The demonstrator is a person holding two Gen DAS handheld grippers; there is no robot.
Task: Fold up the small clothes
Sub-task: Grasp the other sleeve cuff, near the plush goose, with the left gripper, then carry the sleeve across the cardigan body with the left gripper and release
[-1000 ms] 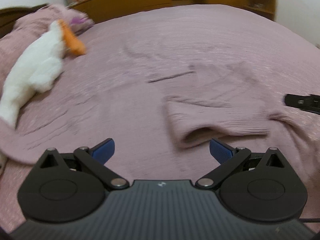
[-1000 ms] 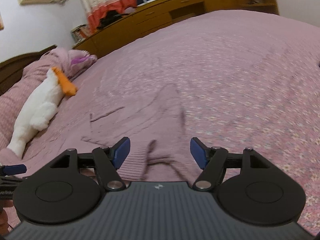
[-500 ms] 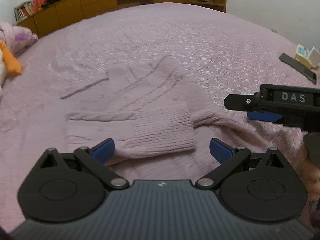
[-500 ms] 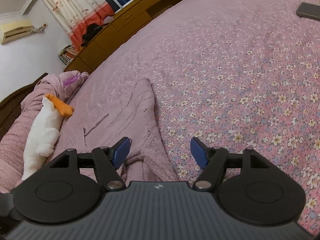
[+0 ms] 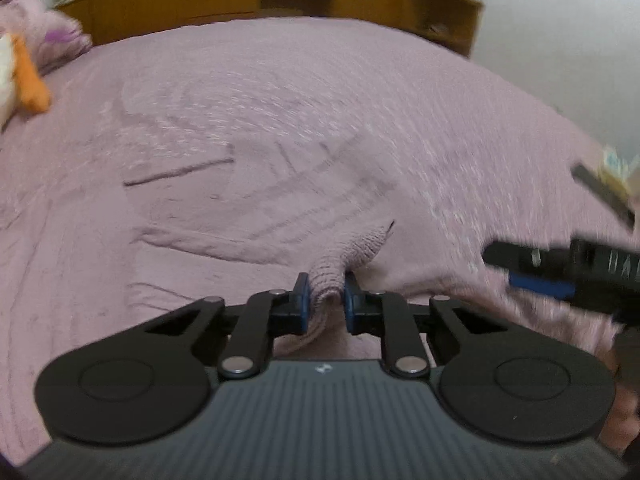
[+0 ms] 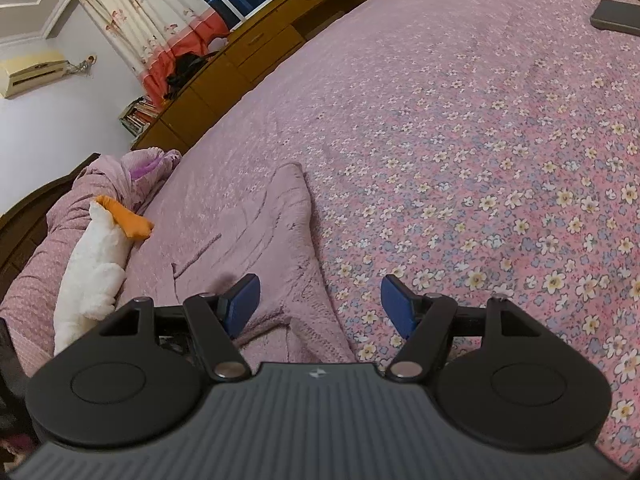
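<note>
Left gripper (image 5: 324,298) just closed, jaws narrow, blue pads (image 5: 303,300) pinching a bunched ribbed cuff of the mauve knitted sweater (image 5: 256,208). Cuff gathered into a ridge between the pads; rest of the garment spread forward and to the left of this claw, flat on the pink floral bedspread (image 5: 360,80). Long axis of the knit running away from the pinch toward upper left, judging by the ribbing lines; picture blurred, so edges uncertain.

Right gripper (image 6: 320,304) wide, nothing pressed between its pads. Sweater edge directly under and ahead of its left finger (image 6: 240,304); right finger over bare bedspread. Same gripper visible at right of the left wrist view, close beside the pinch.

Judgement: left hand already on the cloth, right hand nearer the opposite edge; next move likely needs the right claw shifted leftward onto the knit before any lift.

Further out: white plush toy with orange beak (image 6: 92,272) well to the left, clear of the fold path.
</note>
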